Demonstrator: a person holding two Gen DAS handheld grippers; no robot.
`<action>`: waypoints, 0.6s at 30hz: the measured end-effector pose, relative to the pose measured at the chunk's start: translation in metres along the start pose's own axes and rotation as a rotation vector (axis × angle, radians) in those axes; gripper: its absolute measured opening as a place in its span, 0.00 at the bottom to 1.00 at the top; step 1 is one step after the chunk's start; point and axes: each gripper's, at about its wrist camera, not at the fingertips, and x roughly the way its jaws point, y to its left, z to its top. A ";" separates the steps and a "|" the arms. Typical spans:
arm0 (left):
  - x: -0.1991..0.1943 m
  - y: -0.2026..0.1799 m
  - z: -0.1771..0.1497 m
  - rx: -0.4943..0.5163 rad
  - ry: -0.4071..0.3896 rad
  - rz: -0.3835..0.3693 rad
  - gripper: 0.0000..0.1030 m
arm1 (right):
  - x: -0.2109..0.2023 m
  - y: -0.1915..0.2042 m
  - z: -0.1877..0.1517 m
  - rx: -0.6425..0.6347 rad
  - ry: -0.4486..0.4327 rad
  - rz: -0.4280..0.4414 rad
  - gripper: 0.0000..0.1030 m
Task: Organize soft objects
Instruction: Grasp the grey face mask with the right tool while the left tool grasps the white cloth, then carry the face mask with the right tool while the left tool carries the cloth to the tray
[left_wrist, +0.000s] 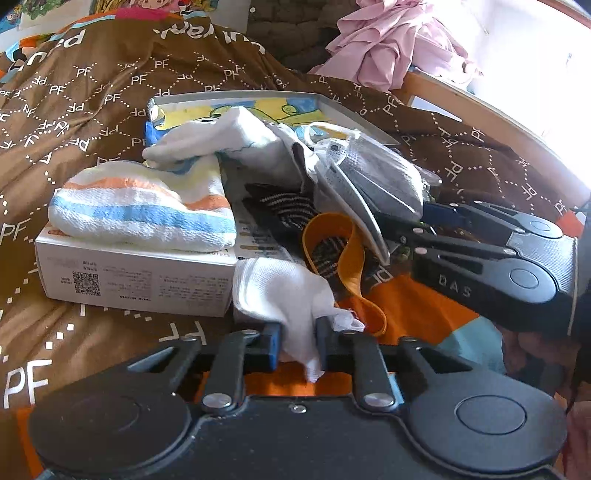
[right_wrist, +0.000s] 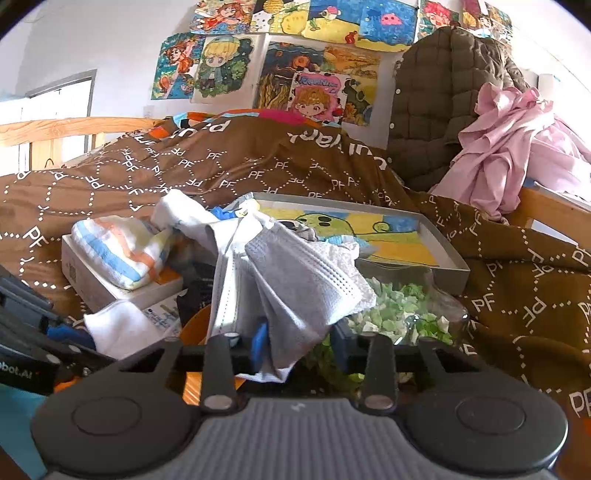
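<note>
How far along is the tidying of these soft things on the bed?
Early to midway, at a guess. Looking done: a striped folded towel rests on the white box. In hand: the left tongs grip a white cloth, and the right tongs grip a grey face mask. Left: the orange band and dark striped fabric lie loose.

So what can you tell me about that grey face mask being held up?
The grey pleated face mask looks like soft non-woven fabric with stitched horizontal folds and a white underside. It hangs crumpled and tilted, pinched at its lower edge between the fingers of the right gripper, lifted above the clutter on the brown patterned bedspread. A white ear loop trails behind it.
</note>
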 end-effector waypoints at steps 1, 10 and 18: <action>-0.001 -0.001 0.000 0.001 0.000 0.000 0.15 | -0.001 0.000 0.000 0.002 -0.002 -0.001 0.28; -0.014 -0.009 -0.005 0.043 -0.017 -0.010 0.09 | -0.021 0.006 0.003 -0.048 -0.071 -0.054 0.06; -0.038 -0.003 0.001 -0.004 -0.074 -0.021 0.09 | -0.038 0.012 0.015 -0.085 -0.138 -0.082 0.06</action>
